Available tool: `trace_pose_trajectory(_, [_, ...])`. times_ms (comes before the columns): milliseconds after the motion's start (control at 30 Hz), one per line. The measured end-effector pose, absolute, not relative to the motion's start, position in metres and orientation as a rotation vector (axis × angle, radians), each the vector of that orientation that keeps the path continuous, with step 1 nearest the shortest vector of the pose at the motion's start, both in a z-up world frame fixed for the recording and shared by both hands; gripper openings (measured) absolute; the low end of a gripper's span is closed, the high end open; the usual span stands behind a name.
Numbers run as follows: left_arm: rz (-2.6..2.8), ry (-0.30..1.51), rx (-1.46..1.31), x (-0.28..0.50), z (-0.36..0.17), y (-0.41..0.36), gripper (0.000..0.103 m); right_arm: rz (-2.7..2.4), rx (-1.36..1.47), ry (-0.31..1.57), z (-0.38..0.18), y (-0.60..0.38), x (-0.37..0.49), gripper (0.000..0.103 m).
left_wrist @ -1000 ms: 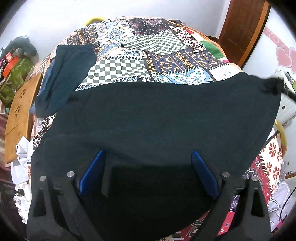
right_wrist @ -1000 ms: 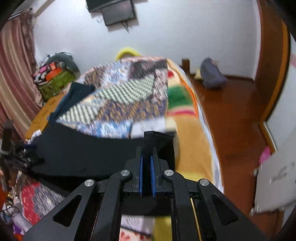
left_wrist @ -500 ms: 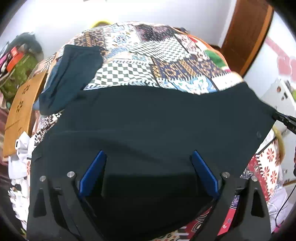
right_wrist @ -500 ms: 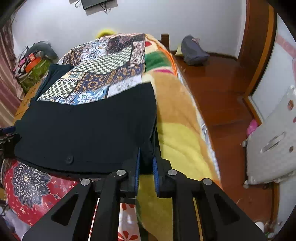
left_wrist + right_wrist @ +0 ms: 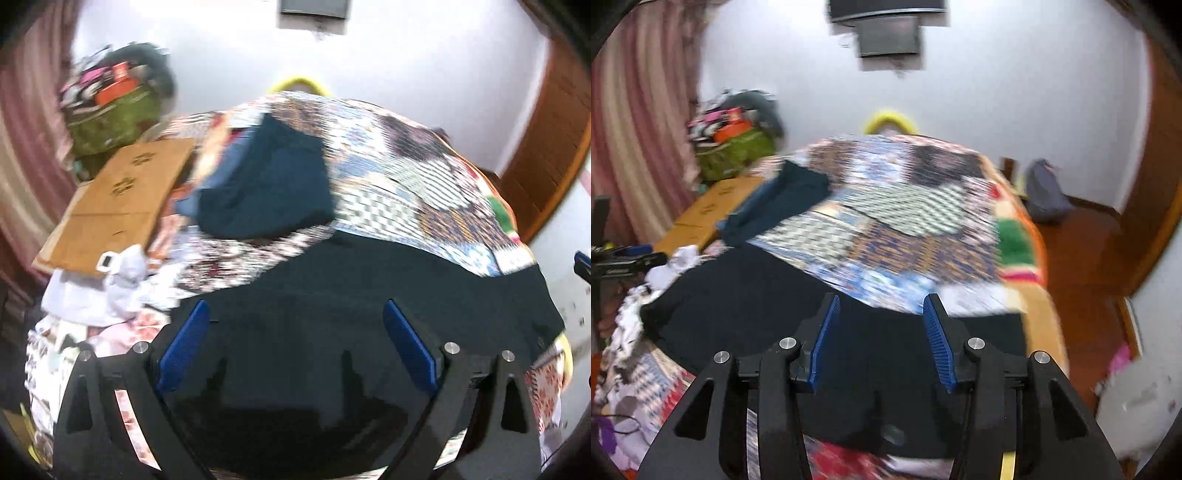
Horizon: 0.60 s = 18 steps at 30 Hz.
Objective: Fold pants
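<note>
Left wrist view: the left gripper (image 5: 291,343) hangs with its jaws spread wide and nothing between the blue pads; the black pants (image 5: 369,295) lie flat on the bed just below and ahead of it. Their long axis runs crosswise to the gripper, from its near left out to the far right, where one end reaches the edge of the quilt (image 5: 424,177). A dark blue folded garment (image 5: 273,192) sits well ahead and to the left.

Right wrist view: the right gripper (image 5: 882,332) has its jaws opening, with no cloth pinched between them; the pants (image 5: 746,295) spread below it and off to its left, again lying sideways.

Judging by this, one fold looks laid down and both grippers are free. The next move likely calls for picking one end of the pants with both grippers and carrying it across to the other end.
</note>
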<state>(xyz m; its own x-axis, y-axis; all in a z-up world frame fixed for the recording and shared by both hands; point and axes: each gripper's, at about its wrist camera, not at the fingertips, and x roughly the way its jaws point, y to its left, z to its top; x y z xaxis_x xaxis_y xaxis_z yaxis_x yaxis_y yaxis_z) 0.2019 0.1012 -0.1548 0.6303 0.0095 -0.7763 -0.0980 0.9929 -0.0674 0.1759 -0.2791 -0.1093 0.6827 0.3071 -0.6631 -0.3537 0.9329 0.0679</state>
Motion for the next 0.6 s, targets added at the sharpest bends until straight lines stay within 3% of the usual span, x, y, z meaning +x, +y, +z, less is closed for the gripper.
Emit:
trace_pose_trajectory(433, [0.174, 1.025, -0.349, 0.224, -0.219, 0.242, 0.096, 0.688, -0.145, 0.829, -0.141, -0.128, 0.241, 0.043])
trace_pose_trajectory(600, [0.116, 1.147, -0.406, 0.239, -0.266, 0.252, 0.088, 0.758, -0.168, 0.918, -0.165, -0.084, 0.268, 0.043])
